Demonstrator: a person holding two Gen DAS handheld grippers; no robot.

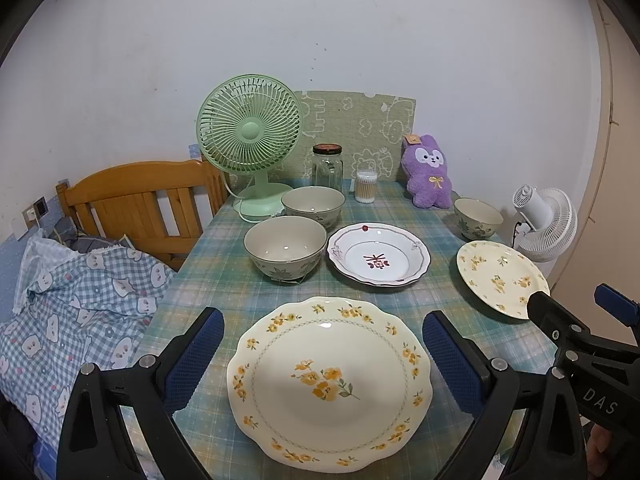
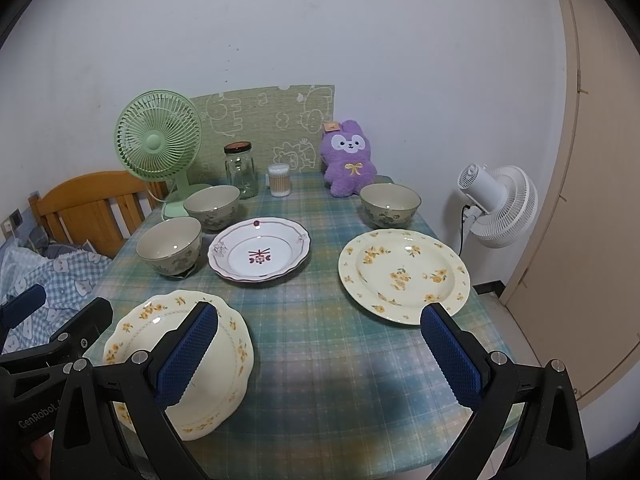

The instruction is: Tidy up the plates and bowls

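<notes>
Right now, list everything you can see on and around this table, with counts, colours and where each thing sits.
Bowls: 3, beige with leaf print; two at the left, one back right.
Yellow-flower plates: 2, cream; front left, right.
White plate: 1, red motif, centre.
Green fan: 1, back left.
Jar: 1, clear, back.
Cotton swabs: 1 tub, back.
Plush: 1, purple, back.
White fan: 1, off the table's right.
Tablecloth: green plaid.
Chair: wooden, left.
Bedding: blue check, left.
Left gripper: blue fingers, open.
Right gripper: blue fingers, open.
</notes>
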